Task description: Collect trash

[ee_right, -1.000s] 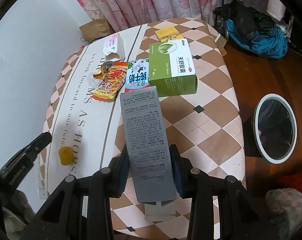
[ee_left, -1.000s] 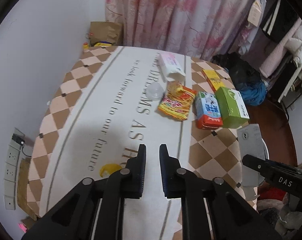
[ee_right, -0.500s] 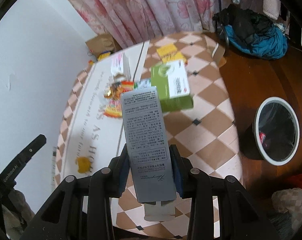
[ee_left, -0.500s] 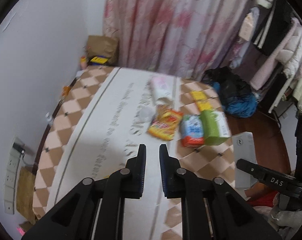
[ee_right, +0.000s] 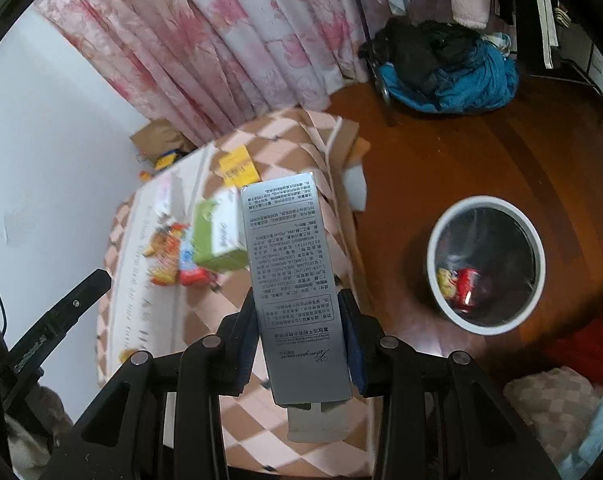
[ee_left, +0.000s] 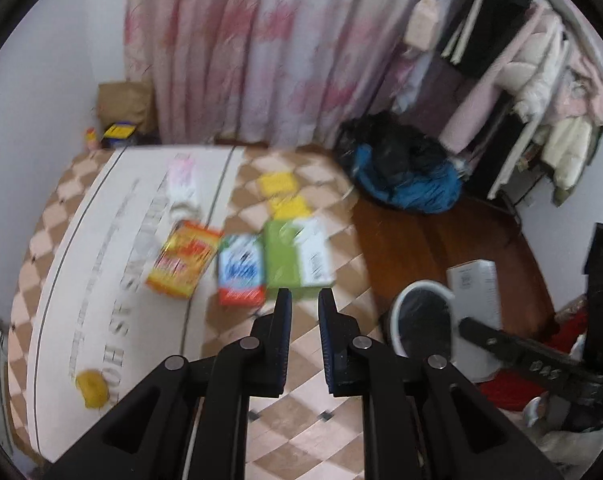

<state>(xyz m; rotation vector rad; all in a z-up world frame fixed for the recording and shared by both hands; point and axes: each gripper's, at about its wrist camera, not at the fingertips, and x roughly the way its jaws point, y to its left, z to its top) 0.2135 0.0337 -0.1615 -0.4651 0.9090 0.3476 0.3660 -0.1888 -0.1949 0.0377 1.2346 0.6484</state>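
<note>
My right gripper (ee_right: 300, 300) is shut on a tall grey carton (ee_right: 293, 276) and holds it up over the table's right edge. The white-rimmed trash bin (ee_right: 486, 268) stands on the floor to its right, with a red can inside. My left gripper (ee_left: 304, 300) is empty, its jaws a narrow gap apart, above the checkered table (ee_left: 301, 392). On the table lie a green box (ee_left: 293, 256), a blue-and-red carton (ee_left: 240, 276), an orange snack bag (ee_left: 183, 264), a pink-white box (ee_left: 181, 180), yellow packets (ee_left: 281, 192) and a small yellow lump (ee_left: 91, 388). The bin (ee_left: 421, 324) and grey carton (ee_left: 477, 292) show in the left wrist view.
Pink floral curtains (ee_right: 229, 40) hang behind the table. A blue and black pile of clothes (ee_right: 449, 68) lies on the wooden floor. A clothes rack (ee_left: 521, 60) stands at the right. A brown paper bag (ee_left: 125, 100) sits by the wall.
Both grippers rose and swung right. The right gripper carried the grey carton from over the table toward the bin, which now shows larger. The left gripper's jaws stayed the same.
</note>
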